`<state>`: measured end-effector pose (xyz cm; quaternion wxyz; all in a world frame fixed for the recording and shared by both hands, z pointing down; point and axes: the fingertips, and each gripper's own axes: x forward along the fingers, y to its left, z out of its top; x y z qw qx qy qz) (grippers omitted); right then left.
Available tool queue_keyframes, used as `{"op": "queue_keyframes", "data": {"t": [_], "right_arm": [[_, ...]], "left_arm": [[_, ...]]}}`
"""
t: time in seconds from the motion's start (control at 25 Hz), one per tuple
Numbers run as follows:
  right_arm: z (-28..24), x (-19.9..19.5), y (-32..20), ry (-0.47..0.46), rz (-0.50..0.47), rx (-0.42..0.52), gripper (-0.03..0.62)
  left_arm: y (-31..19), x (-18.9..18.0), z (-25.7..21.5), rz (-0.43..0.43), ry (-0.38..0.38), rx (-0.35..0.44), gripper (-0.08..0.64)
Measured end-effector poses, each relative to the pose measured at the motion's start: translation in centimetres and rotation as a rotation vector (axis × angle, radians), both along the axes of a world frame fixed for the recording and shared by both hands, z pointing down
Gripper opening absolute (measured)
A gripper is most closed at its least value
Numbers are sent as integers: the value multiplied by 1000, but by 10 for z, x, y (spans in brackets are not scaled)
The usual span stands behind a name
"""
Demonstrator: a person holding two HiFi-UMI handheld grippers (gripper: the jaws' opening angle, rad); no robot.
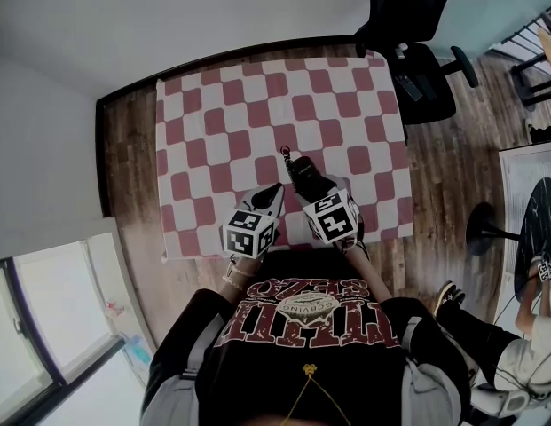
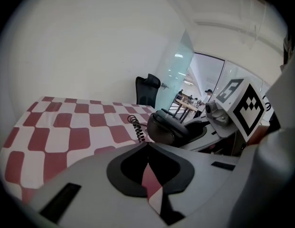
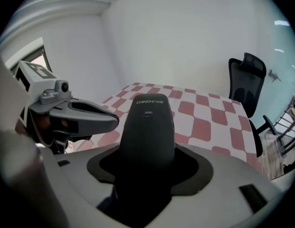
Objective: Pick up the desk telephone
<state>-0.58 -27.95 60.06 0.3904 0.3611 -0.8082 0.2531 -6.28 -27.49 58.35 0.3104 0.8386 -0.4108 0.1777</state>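
A black telephone handset [image 3: 148,122] with printing on its back sits between the jaws of my right gripper [image 3: 147,148], which is shut on it. The head view shows the handset [image 1: 302,172] lifted over the near middle of the red-and-white checked table [image 1: 213,114], its coiled cord [image 1: 285,153] trailing from the far end. My left gripper [image 1: 273,192] hovers just left of it, shut and holding nothing. In the left gripper view the handset [image 2: 168,126] and cord [image 2: 137,126] lie just ahead and right of my left gripper [image 2: 147,146].
A black office chair [image 1: 417,51] stands off the table's far right corner. Wooden floor [image 1: 444,167] surrounds the table. At the right is a white surface [image 1: 528,202], with a seated person's leg and shoe [image 1: 452,304] below it. White walls close off the left and far sides.
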Motion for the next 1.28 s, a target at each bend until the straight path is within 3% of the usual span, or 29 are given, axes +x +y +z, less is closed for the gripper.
{"op": "queue_keyframes", "data": {"t": [0.32,1.28], "right_arm": [[-22,-7,-2,-65,-5,7,291],[-80,-7,-1,-91,-46,60,291]], "left_arm": [[0,-1,3,3,-4,-13,9],[3,4,13,31,4,-52,9]]}}
